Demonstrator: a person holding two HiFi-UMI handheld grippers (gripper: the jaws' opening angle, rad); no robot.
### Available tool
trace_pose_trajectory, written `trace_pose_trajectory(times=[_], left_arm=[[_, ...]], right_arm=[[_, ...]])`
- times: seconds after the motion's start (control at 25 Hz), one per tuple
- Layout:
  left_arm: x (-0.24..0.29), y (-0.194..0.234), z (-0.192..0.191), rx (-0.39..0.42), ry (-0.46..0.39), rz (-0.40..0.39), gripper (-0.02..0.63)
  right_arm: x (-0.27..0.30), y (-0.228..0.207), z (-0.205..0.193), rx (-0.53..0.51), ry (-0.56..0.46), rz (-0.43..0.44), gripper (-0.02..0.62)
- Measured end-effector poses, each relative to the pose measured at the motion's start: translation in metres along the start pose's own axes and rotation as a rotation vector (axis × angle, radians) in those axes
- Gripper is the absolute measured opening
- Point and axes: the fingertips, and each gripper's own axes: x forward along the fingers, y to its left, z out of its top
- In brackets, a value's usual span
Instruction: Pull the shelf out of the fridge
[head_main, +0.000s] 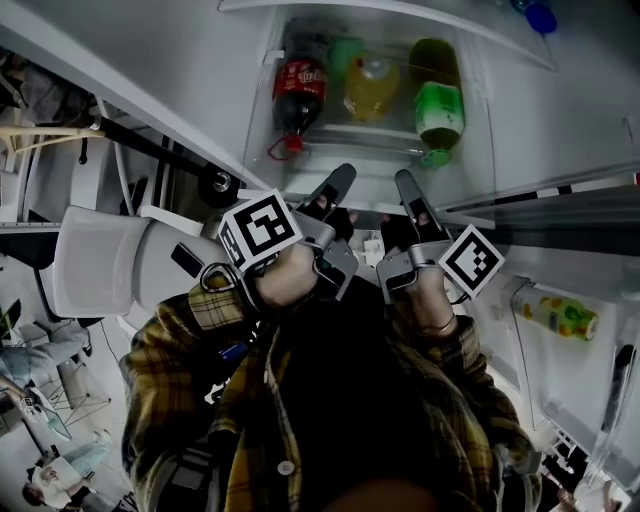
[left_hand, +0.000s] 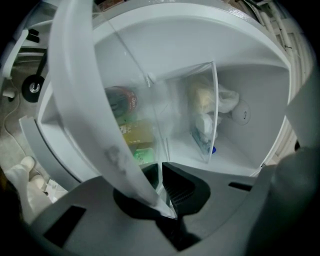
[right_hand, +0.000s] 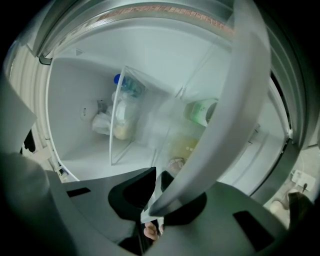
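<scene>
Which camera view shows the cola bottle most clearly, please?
The head view: the cola bottle is unobstructed, red label plain. The left gripper view shows it hazy through the shelf; the right gripper view barely shows it.

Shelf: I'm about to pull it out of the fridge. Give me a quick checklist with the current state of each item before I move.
1. Left gripper shut on shelf trim: ok.
2. Right gripper shut on the trim: ok.
3. Both grips side by side at the front edge, per the head view: ok.
4. Door open, out of the pull path: ok.
5. Cola bottle and green bottle riding on the shelf or lying beneath it: cannot tell.
</scene>
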Motion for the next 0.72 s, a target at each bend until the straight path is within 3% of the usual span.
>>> trace_pose_trajectory(times=[0.72], left_arm=[[-0.014,0.0,-0.011,-0.03,0.022,0.005,0.037]], right_arm=[[-0.015,0.001,-0.012,0.005,0.011,-0.013,0.052]])
